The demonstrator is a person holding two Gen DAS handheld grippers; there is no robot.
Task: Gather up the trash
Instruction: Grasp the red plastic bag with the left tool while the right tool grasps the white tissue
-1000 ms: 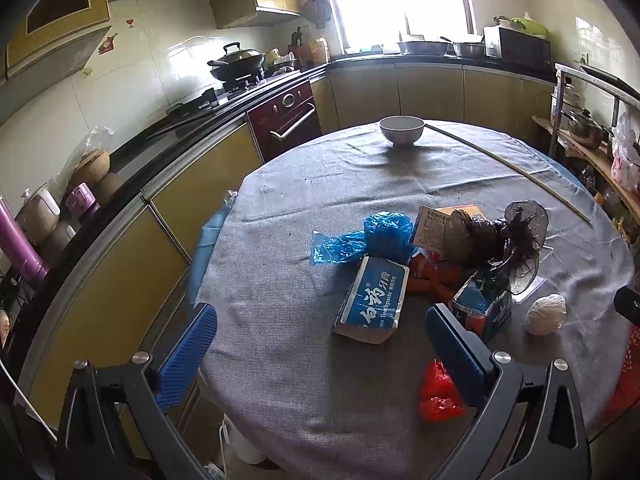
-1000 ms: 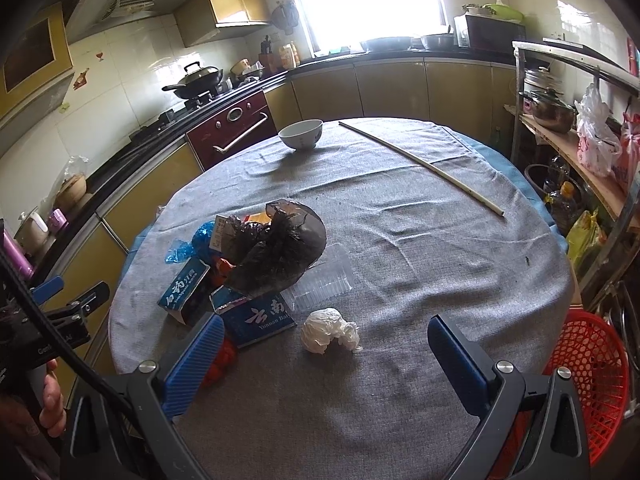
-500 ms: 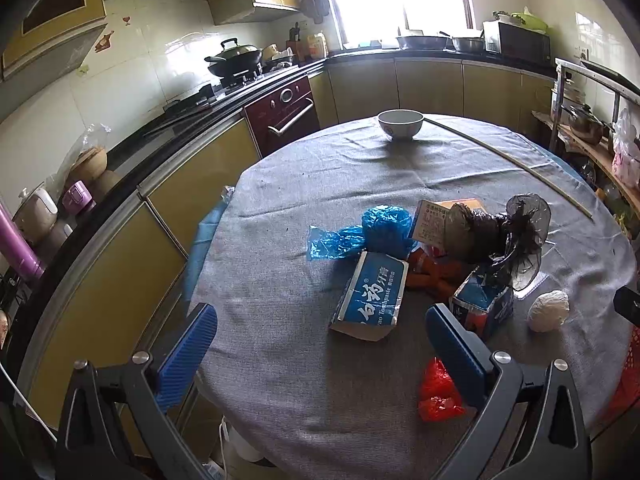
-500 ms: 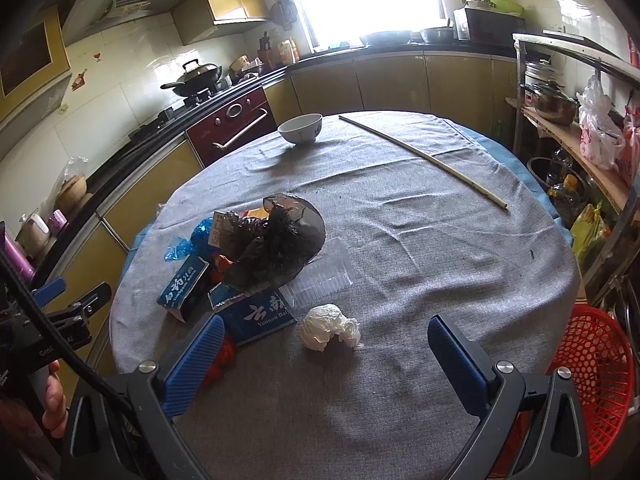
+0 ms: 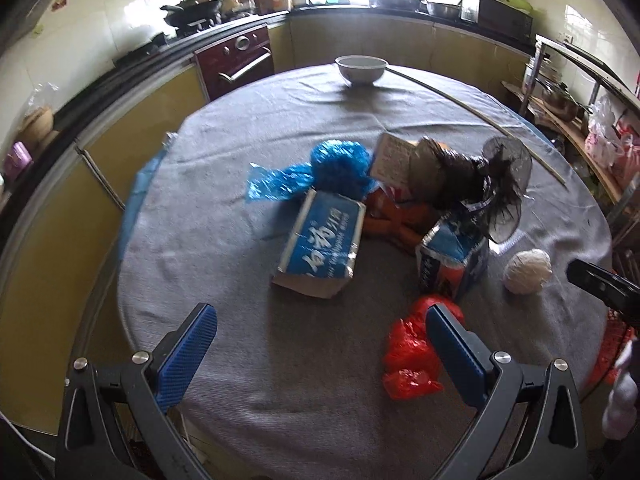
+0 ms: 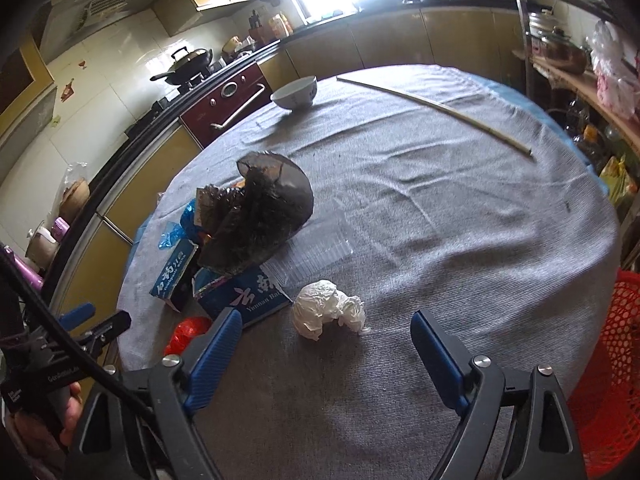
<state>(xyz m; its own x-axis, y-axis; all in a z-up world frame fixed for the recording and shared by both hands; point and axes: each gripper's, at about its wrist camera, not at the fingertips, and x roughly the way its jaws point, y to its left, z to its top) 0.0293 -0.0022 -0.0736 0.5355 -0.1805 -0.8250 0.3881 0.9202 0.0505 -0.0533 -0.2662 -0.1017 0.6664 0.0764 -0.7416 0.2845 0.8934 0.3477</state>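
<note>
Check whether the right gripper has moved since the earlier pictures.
Yes. The right gripper has moved toward the crumpled tissue, judged against the table; its fingers are closing, nothing between them.

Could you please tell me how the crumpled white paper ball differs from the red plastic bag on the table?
The white paper ball is pale and opaque; the red plastic bag is bright and glossy. The ball lies apart, ahead of the right gripper, whose jaws are closing with nothing between them; the bag lies beside the blue boxes. Both are crumpled on the grey cloth.
</note>
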